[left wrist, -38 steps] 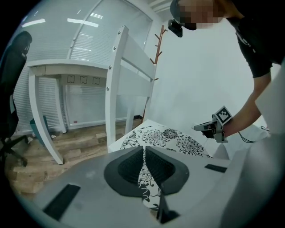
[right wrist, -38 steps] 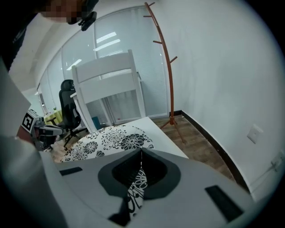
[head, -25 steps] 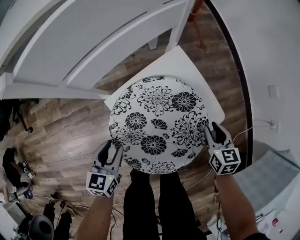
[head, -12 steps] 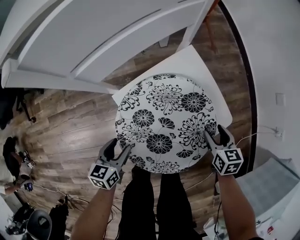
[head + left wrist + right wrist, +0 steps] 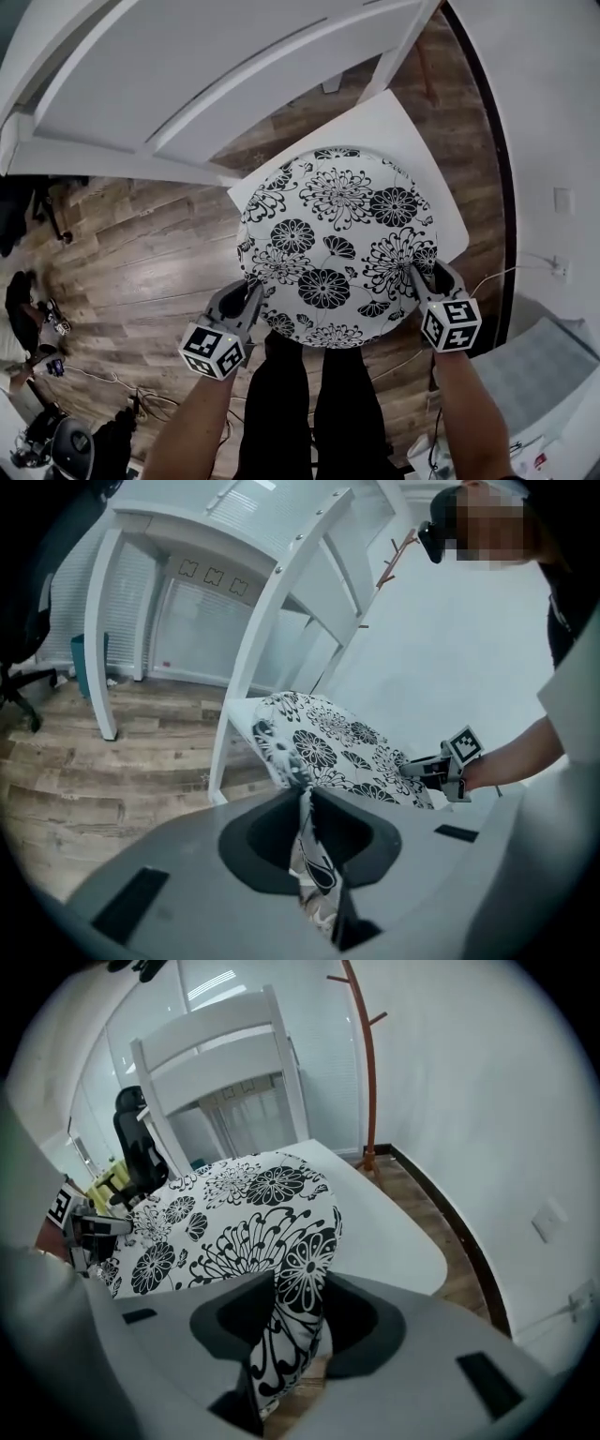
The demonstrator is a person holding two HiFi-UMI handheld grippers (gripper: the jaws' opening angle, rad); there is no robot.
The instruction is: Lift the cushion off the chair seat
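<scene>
A round white cushion (image 5: 333, 248) with black flower print lies on the white chair seat (image 5: 398, 127). My left gripper (image 5: 246, 298) is at the cushion's near left rim. Its jaws are closing and the rim is squeezed thin between them in the left gripper view (image 5: 305, 803). My right gripper (image 5: 427, 275) is at the near right rim, also closing, and the cushion's edge (image 5: 300, 1279) fills the gap between its jaws. Each gripper shows in the other's view, across the cushion (image 5: 328, 747).
The white slatted chair back (image 5: 206, 84) rises beyond the seat. Wood floor (image 5: 141, 262) surrounds the chair, and the person's dark legs (image 5: 309, 403) stand at its front. A coat stand (image 5: 366, 1063) and white wall are on the right, a black office chair (image 5: 131, 1138) farther off.
Both grippers have closed in from just beside the cushion onto its rim, and their jaws now pinch the edge on the left and right.
</scene>
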